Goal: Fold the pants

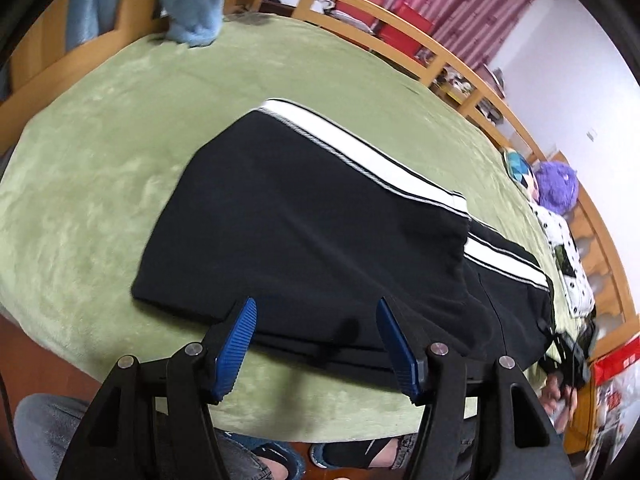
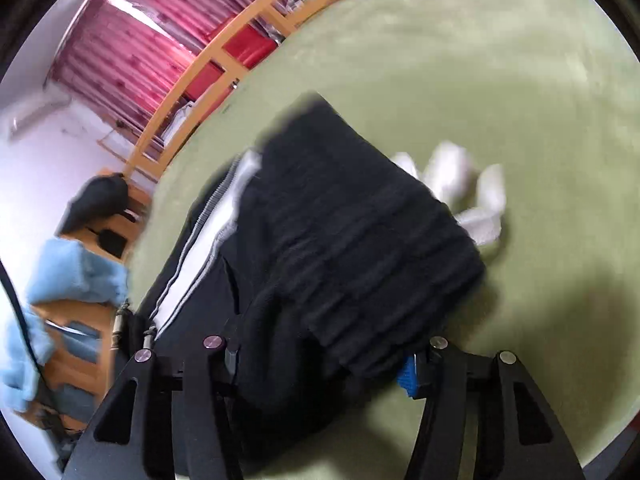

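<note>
Black pants [image 1: 304,216] with a white side stripe [image 1: 360,152] lie folded on a green blanket [image 1: 100,168]. My left gripper [image 1: 316,308] hovers open over their near edge, with nothing between its blue pads [image 1: 236,344]. At the far right end a hand holds my right gripper [image 1: 570,356]. In the blurred right wrist view the ribbed waistband [image 2: 360,240] fills the gap between the fingers of my right gripper [image 2: 316,316]. The bunched cloth hides the left finger and most of the right blue pad [image 2: 406,378]. It looks shut on the pants.
A wooden bed rail [image 1: 440,56] runs along the far side, with red curtains [image 1: 472,4] behind. A fluffy blue garment [image 1: 196,8] hangs at the far left corner. A purple plush [image 1: 556,184] and a dotted cloth [image 1: 568,264] lie at the right. A white cloth [image 2: 460,188] lies beyond the waistband.
</note>
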Demonstrator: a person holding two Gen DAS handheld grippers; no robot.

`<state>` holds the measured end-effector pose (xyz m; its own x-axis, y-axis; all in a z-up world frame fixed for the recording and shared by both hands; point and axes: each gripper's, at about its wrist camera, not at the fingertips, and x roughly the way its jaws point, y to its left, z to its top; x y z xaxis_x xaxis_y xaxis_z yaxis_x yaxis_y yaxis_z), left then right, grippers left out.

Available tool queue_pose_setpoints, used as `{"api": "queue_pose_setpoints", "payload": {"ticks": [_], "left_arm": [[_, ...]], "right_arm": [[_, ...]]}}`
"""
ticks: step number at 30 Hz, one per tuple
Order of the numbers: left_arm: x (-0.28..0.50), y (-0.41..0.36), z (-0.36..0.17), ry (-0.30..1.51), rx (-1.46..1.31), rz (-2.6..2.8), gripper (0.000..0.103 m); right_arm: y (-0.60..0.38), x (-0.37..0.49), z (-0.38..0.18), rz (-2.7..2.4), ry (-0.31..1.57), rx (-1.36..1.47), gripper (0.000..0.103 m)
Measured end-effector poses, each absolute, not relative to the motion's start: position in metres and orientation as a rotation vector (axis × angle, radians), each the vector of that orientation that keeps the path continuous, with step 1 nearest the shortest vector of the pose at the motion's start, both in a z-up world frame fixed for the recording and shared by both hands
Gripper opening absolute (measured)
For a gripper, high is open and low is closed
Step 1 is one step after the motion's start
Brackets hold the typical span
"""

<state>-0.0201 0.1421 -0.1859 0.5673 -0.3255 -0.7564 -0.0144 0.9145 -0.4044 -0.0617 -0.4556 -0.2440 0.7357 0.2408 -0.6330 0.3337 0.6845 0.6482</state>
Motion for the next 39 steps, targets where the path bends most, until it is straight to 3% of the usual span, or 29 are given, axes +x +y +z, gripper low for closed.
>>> {"api": "queue_pose_setpoints", "payload": {"ticks": [4,8,14,19,24,25,26,27,31,34,36,39], "left_arm": [[-0.012,0.145,-0.199,0.962,-0.413,-0.218,0.060],[-0.003,0.128,-0.213,0.989,-0.359,-0.251,0.065],[-0.018,0.125,-0.224,0.995,-0.326,-0.310,0.067],[-0.034,0.153,-0.241,1.080,-0.498,-0.392,0.067],[-0.051,0.166,-0.246,1.029,-0.523,-0.397,0.067],[-0.052,0.167,-0.246,1.029,-0.530,-0.395,0.067],[-0.052,0.166,-0.246,1.030,-0.530,-0.395,0.067],[-0.052,0.165,-0.245,1.031,-0.526,-0.395,0.067],[-0.052,0.165,-0.243,1.022,-0.524,-0.394,0.067],[-0.049,0.170,-0.238,1.007,-0.523,-0.388,0.067],[-0.048,0.173,-0.230,0.979,-0.522,-0.384,0.067],[-0.046,0.176,-0.215,0.932,-0.511,-0.378,0.067]], "right_arm": [[-0.441,-0.100,-0.222,-0.164,0.787,0.728,0.064],[-0.408,-0.112,-0.187,-0.189,0.796,0.550,0.065],[-0.299,-0.046,-0.144,0.027,0.801,0.346,0.065],[-0.215,0.020,-0.142,0.220,0.824,0.301,0.064],[-0.153,0.069,-0.158,0.308,0.865,0.232,0.063],[-0.147,0.079,-0.166,0.322,0.890,0.237,0.057],[-0.141,0.087,-0.174,0.329,0.907,0.239,0.024],[-0.137,0.095,-0.181,0.328,0.924,0.232,0.008],[-0.154,0.106,-0.184,0.284,0.862,0.282,0.007],[-0.156,0.109,-0.195,0.276,0.937,0.291,0.011],[-0.151,0.098,-0.195,0.259,0.976,0.213,0.032],[-0.161,0.062,-0.178,0.283,0.943,0.259,0.040]]}}
